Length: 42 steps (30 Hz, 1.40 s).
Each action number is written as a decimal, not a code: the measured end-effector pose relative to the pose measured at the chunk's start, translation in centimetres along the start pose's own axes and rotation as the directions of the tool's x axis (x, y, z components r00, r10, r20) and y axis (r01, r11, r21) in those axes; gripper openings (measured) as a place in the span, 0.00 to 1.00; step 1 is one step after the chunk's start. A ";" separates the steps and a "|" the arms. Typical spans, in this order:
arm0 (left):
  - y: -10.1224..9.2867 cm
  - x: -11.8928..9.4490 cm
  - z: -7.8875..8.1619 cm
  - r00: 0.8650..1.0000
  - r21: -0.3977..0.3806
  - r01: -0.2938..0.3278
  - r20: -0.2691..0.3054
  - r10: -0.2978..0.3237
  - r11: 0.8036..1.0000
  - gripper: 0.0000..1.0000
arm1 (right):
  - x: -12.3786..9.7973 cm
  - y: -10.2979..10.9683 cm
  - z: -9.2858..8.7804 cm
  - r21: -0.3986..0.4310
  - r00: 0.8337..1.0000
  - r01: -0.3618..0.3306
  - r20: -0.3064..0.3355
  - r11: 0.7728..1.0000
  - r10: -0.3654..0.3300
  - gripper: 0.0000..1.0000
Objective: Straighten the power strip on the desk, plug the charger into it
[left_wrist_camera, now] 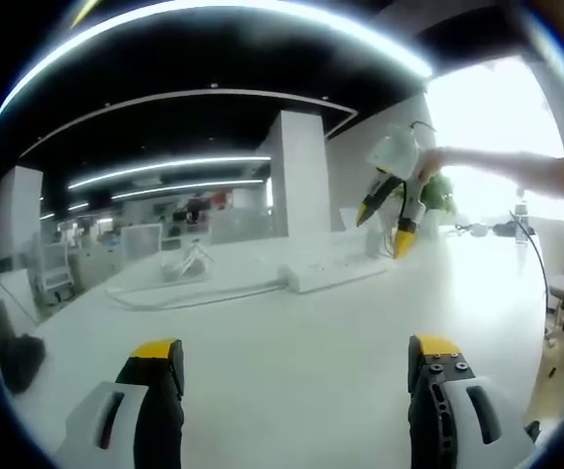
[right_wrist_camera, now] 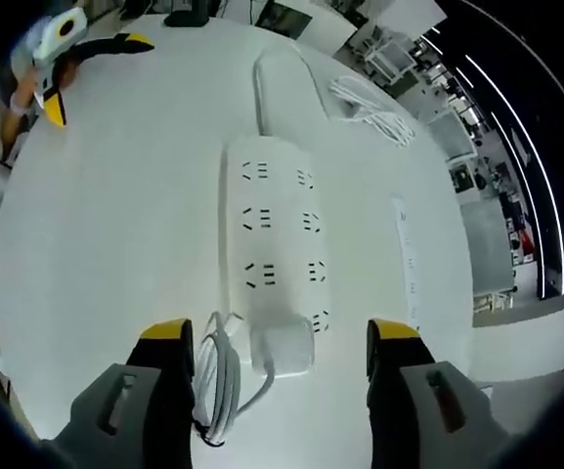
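Note:
A white power strip (right_wrist_camera: pixel 277 225) with several sockets lies flat on the white desk (right_wrist_camera: pixel 115 225), running straight away from my right gripper (right_wrist_camera: pixel 282 337). That gripper hovers above its near end, open, with nothing between the jaws. A white charger block (right_wrist_camera: pixel 283 350) sits at that near end, overlapping the strip's edge; I cannot tell if it is plugged in. Its coiled white cable (right_wrist_camera: pixel 221 376) lies just left of it. In the left gripper view the strip (left_wrist_camera: pixel 335 271) lies far ahead, with the right gripper (left_wrist_camera: pixel 384 225) in the air above it. My left gripper (left_wrist_camera: pixel 294 352) is open and holds nothing.
A loose white cable (right_wrist_camera: pixel 369 107) lies beyond the strip, and the strip's own cord (right_wrist_camera: pixel 282 73) leads off from its far end. A long thin white bar (right_wrist_camera: pixel 409 259) lies to the right. A person's arm (left_wrist_camera: pixel 516 171) reaches in. The desk edge (right_wrist_camera: pixel 477 322) runs close on the right.

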<state>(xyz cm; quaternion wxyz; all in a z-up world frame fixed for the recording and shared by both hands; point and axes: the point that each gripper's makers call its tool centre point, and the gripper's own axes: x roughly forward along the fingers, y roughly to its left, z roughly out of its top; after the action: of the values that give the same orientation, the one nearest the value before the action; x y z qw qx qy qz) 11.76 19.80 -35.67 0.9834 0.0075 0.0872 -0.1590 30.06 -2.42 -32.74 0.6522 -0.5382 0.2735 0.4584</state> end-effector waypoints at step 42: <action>0.0 -0.4 1.0 1.000 -0.011 -0.004 0.001 0.004 1.000 0.99 | -5.2 -1.4 1.7 0.374 0.936 -0.024 0.334 0.927 -0.110 1.00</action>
<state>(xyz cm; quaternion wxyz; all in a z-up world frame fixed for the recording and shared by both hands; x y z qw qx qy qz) 11.53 19.91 -34.62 0.9838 0.0021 0.0876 -0.1565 28.81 -2.37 -27.21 0.7903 -0.3209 0.2233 0.4717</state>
